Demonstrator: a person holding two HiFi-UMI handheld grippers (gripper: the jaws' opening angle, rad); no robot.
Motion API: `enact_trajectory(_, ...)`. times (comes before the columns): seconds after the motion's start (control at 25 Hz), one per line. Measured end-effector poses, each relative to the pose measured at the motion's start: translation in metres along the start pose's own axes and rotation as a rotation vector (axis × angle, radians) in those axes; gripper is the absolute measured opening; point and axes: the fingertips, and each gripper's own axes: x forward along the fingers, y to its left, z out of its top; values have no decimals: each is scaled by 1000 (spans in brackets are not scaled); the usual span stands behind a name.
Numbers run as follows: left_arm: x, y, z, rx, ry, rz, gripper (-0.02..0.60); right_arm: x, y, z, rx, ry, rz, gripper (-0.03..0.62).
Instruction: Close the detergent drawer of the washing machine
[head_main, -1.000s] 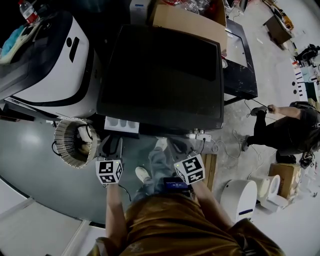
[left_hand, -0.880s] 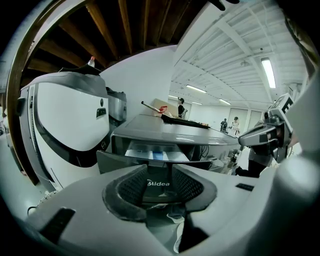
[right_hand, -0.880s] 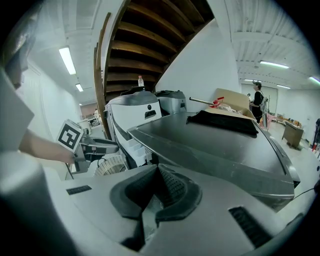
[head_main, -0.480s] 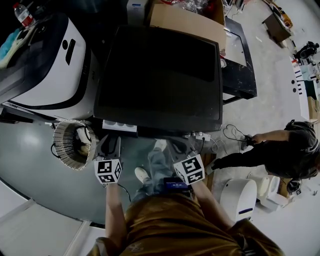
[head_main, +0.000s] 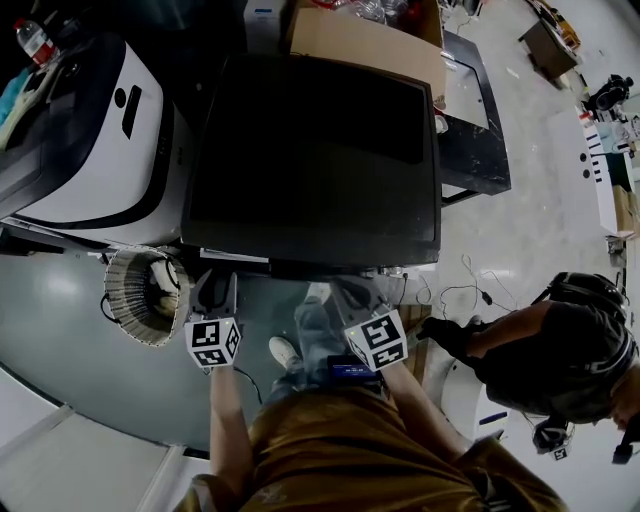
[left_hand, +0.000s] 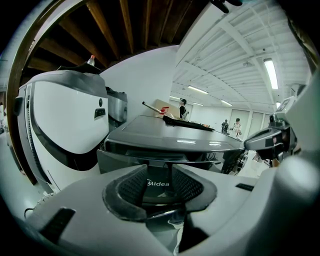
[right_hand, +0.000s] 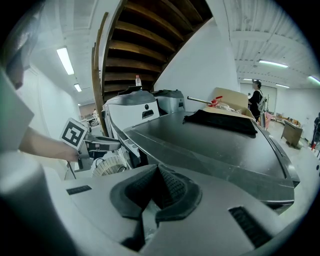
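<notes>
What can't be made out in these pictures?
Drawer: head view shows only a pale sliver under the top edge of the washing machine; flush or not, unclear.
Left gripper view: pads of the left claw block its seam.
Bottle: label too small, head view.

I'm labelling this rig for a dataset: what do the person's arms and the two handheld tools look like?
The left tool and right tool are grey moulded plastic. Each carries a white cube with black square markers. The jaw pads are dark grey with a ribbed mesh texture. The person wears a mustard-brown top, and the forearms are uncovered.
</notes>
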Motion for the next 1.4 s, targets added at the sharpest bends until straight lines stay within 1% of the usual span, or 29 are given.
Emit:
enact_trajectory(0.68, 21, 4, 11, -29, -11, -2, 153, 4, -13, 4, 16, -1, -14, 12)
enact_trajectory(1.28, 22, 4, 11, -50, -5, -13, 153, -1, -19, 9, 19, -21, -32, 12)
enact_trajectory(1.4, 19, 3, 16, -61, -16, -17, 152, -3, -18, 12, 18, -29, -38, 12)
